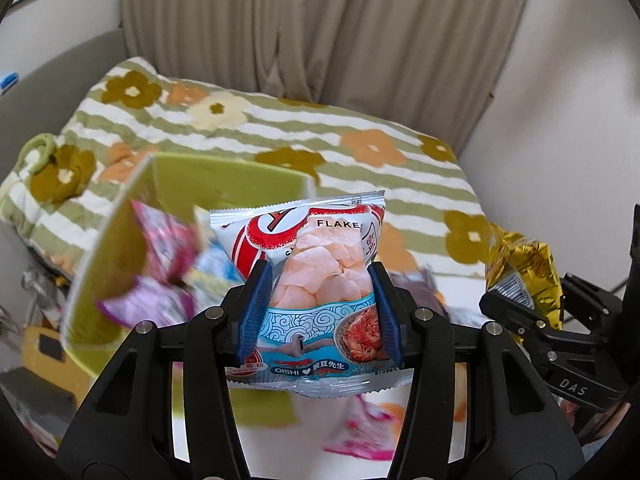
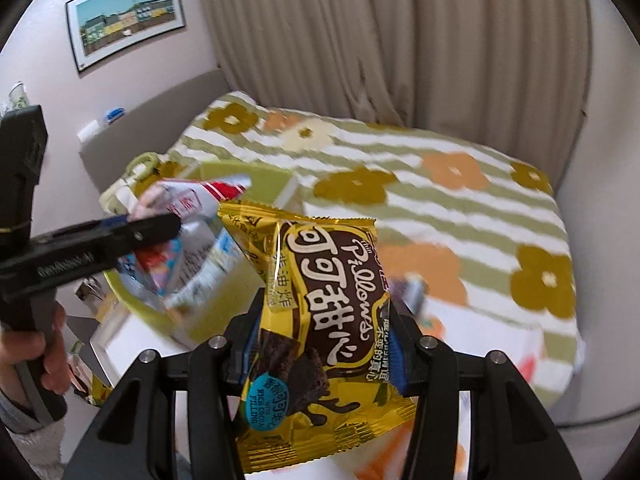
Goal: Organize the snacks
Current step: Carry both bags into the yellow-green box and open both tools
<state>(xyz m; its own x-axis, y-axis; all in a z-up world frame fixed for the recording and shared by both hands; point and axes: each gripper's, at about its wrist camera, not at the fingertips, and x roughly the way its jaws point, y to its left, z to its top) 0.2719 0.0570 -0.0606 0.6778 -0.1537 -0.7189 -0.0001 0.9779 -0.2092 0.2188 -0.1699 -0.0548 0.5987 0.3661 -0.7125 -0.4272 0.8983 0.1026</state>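
Above the bed with its striped, flowered quilt, both grippers are holding snack packets in the air. The left gripper is pinching a prawn-flake packet across its middle, its blue-padded jaws pressing against the packet's two side edges; the packet is standing roughly upright, its printed face towards the camera. Just behind and to the left of it, a green bin is sitting tilted in view, with pink and purple wrappers lying blurred inside it. In the left wrist view the right gripper is showing at the right edge, carrying a gold packet.

The right gripper is clamping that gold cocoa-pillow packet, the jaws squeezing its lower half so that the foil is buckling between them; the packet is leaning a little to the left. From the right wrist view, the left gripper is reaching in from the left, held by a hand in a pale fleecy sleeve, with the prawn packet over the green bin. Behind the bed, beige curtains are hanging, and a framed picture is hanging on the wall to the left. More wrappers are lying blurred on the quilt below the left gripper.
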